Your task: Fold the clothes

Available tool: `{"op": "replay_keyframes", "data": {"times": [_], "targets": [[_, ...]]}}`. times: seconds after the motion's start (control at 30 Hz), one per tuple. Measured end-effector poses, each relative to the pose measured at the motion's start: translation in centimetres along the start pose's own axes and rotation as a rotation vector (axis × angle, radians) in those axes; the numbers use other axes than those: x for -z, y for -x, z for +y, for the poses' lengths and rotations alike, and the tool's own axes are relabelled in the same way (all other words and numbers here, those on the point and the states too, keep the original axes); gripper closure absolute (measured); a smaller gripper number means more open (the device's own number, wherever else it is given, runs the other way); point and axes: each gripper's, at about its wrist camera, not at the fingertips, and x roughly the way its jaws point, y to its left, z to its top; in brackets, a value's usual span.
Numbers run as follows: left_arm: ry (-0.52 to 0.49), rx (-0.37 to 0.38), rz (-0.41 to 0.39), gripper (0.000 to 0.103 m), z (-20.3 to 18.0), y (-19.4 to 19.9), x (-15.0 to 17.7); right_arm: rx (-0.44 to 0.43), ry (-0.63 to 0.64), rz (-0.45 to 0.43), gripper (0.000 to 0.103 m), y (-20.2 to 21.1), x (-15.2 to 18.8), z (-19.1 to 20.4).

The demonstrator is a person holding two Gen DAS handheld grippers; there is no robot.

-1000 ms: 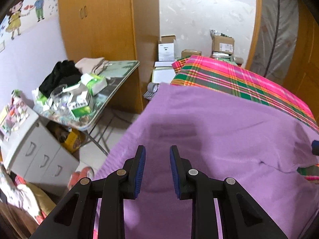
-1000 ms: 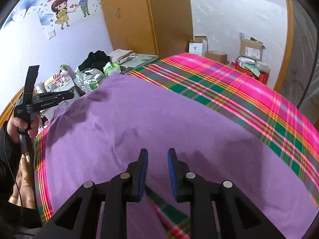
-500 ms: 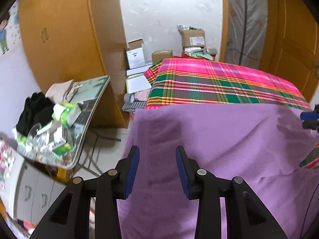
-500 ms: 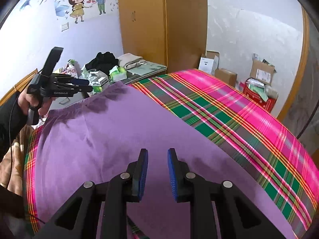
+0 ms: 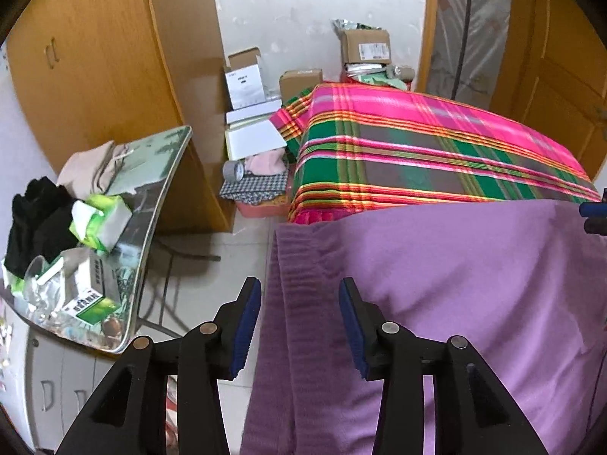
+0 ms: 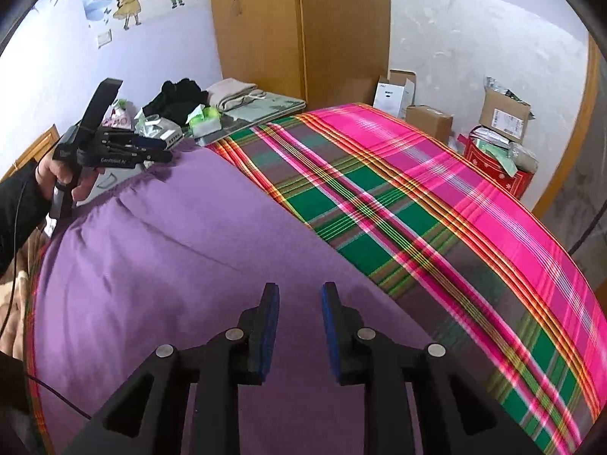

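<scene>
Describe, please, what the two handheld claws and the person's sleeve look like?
Each claw, left and right, has black angular plastic arms with silver rivets and blue ribbed pads. The left one's body carries white lettering, and a thin black cable trails beside the dark sleeve.

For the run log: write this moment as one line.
purple knit garment flat on plaid bed cover | left hand-held gripper open, opening, over ribbed edge | right hand-held gripper open, opening, empty
</scene>
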Motion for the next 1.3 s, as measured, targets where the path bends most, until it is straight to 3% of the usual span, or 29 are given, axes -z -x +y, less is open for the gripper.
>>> {"op": "replay_keyframes", "data": {"times": [0.7,0.8,0.83,0.9,1.3], "targets": [[0.028,0.122,0.001,0.058,1.2,-4.2,-2.3,-0.074,0.026,0.062,0.075,-5.6,-1.7,-3.7],[0.027,0.131,-0.007,0.062,1.3,-4.2,-2.4,-0.071,0.035,0.077,0.075,-5.7,-1.8,-3.5],[0.028,0.133,-0.011,0.068,1.4,-4.2,-2.4,-0.066,0.036,0.087,0.078,-5.7,-1.9,-3.4],[0.026,0.128,-0.018,0.072,1.3,-4.3,-2.4,-0.058,0.044,0.097,0.096,-5.7,-2.1,-3.0],[-0.007,0.042,-0.113,0.077,0.0,-1.4,-2.1,0.02,0.083,0.03,0.098,-1.8,-2.8,-0.6]]}}
